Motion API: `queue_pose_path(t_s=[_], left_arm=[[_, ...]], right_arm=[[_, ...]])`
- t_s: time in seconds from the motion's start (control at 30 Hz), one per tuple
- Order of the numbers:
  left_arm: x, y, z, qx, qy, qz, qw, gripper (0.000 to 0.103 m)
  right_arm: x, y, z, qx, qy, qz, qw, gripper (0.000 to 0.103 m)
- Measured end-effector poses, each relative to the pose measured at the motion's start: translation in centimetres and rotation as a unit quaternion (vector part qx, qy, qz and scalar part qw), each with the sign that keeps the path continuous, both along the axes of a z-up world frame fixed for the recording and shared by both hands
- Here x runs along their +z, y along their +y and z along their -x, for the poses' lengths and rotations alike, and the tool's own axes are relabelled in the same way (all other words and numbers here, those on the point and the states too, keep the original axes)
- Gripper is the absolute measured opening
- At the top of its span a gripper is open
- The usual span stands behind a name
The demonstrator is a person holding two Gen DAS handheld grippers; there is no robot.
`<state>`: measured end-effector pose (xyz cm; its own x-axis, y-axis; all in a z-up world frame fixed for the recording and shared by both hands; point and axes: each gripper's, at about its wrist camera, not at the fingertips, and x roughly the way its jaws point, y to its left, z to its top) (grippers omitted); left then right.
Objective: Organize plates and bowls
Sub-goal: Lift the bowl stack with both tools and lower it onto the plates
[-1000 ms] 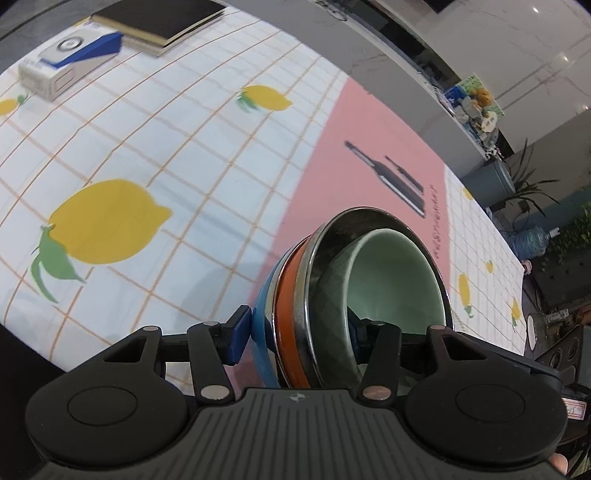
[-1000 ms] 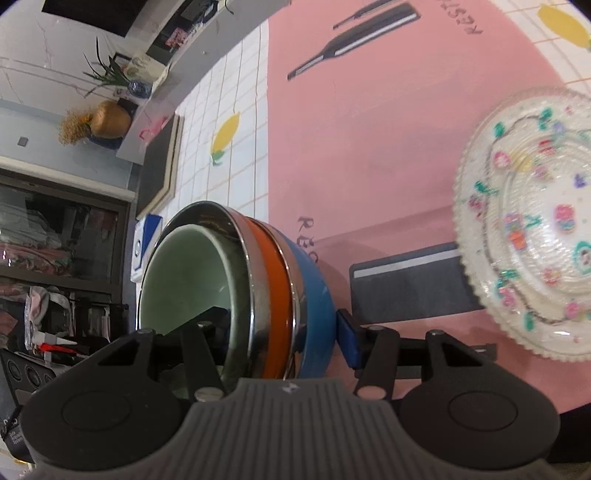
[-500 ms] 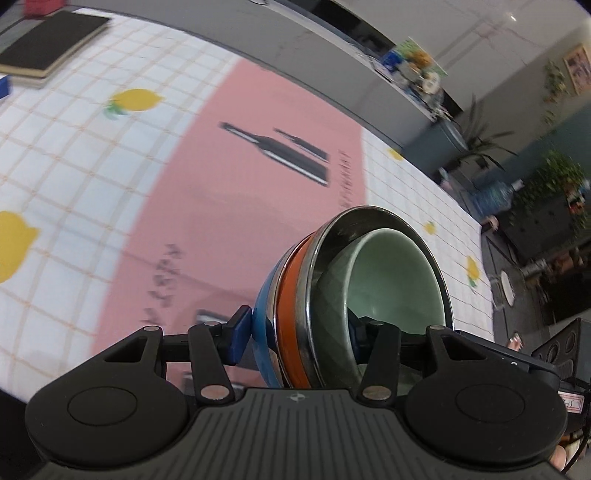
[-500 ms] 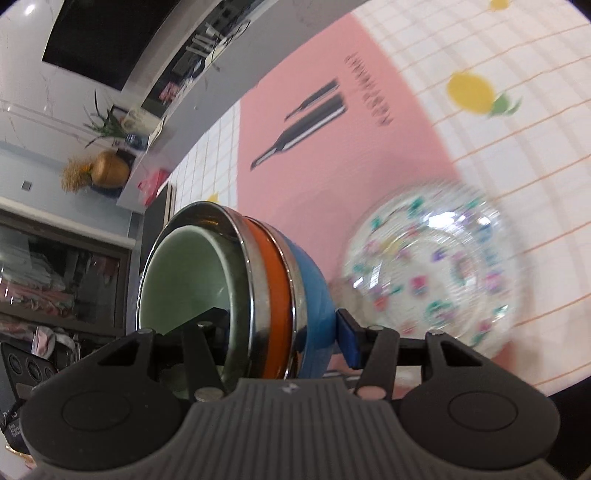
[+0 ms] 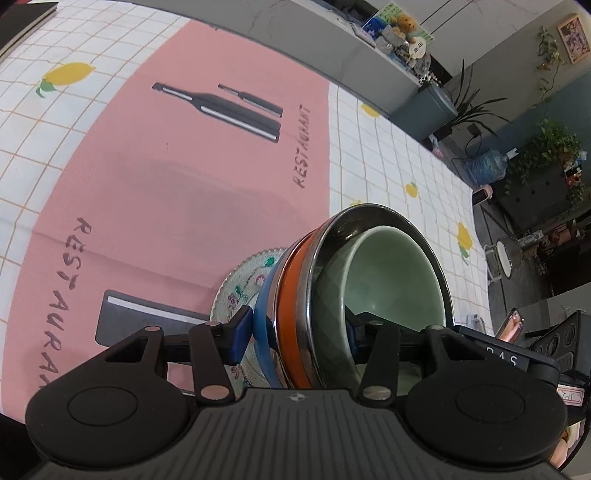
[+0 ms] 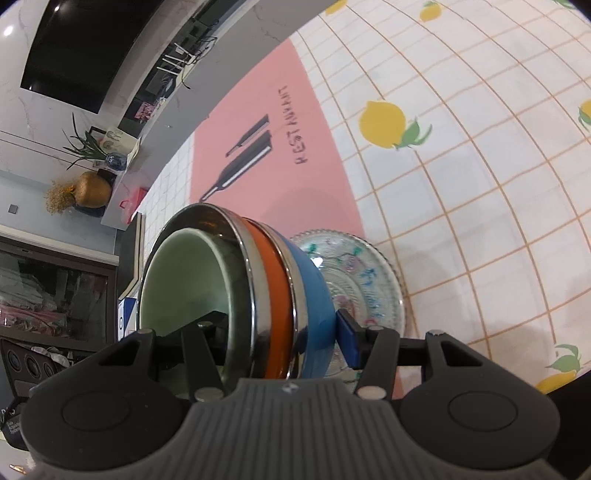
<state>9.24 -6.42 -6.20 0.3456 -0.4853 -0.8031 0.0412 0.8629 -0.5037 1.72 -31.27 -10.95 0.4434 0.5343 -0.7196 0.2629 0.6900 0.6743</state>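
Observation:
A nested stack of bowls point(image 5: 332, 306), blue outside, then orange, steel, and pale green inside, is held on edge by both grippers. My left gripper point(image 5: 295, 332) is shut on the stack's rim, one finger outside the blue bowl and one inside the green bowl. My right gripper point(image 6: 280, 332) is shut on the same stack point(image 6: 258, 295) from the other side. A clear glass plate with coloured flower print point(image 6: 362, 280) lies on the pink mat right behind the blue bowl; it also shows in the left wrist view point(image 5: 243, 280).
The table carries a lemon-print checked cloth point(image 6: 480, 184) and a pink placemat point(image 5: 166, 166) with bottle prints. A grey counter point(image 5: 332, 48) runs behind the table. A black book point(image 5: 22, 18) lies at the table's far left.
Both grippers carried the bowl stack across the table to the right, from the lemon cloth over the pink mat. The glass plate now sits directly against the blue bowl's side.

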Motion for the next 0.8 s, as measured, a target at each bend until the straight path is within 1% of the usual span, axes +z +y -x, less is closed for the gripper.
queue_pose_path(t_s=[0.27,0.47,0.8], left_arm=[[-0.8,0.0,0.0,0.006,0.008,-0.007,0.9999,0.055],[-1.3,-0.3,0.1,0.004,0.012,-0.012,0.9998,0.055],[-1.4,-0.2,0.3,0.001,0.005,-0.011,0.9999,0.055]], right_arm=[[-1.2,0.1,-0.4,0.007,0.005,0.001,1.000,0.052],[-1.5,0.3,-0.2,0.006,0.008,0.007,1.000,0.052],[-1.3,0.4,-0.2,0.012,0.005,0.010,1.000,0.053]])
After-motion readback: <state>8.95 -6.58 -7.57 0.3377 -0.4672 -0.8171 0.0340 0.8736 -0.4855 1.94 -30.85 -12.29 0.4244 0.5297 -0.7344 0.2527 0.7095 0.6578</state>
